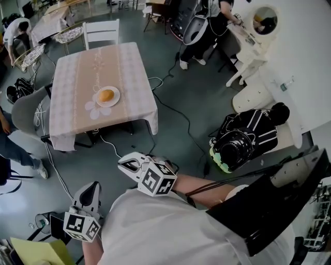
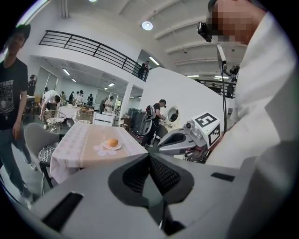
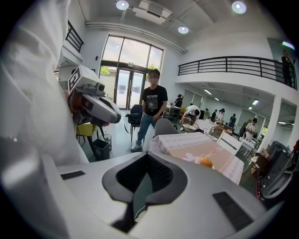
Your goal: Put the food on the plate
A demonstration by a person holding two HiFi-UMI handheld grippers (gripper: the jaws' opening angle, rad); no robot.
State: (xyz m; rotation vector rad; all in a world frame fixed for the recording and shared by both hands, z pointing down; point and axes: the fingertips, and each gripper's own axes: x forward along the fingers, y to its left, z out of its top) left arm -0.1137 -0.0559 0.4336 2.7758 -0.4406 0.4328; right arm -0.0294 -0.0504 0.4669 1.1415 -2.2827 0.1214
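Tabletop (image 1: 77, 77) is open on every side of the plate (image 1: 117, 98), which stands toward the near edge. A grey chair (image 1: 28, 111) blocks the left edge and a white chair (image 1: 101, 31) the far edge. Cables (image 1: 176, 111) cross the floor off the right edge.

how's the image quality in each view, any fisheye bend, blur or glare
Head view: evenly lit and sharp, edges bent a little; the food on the plate is small but clear. Left gripper view: strong fisheye, black corners, the railing curves. Right gripper view: same fisheye, ceiling lights blow out white.
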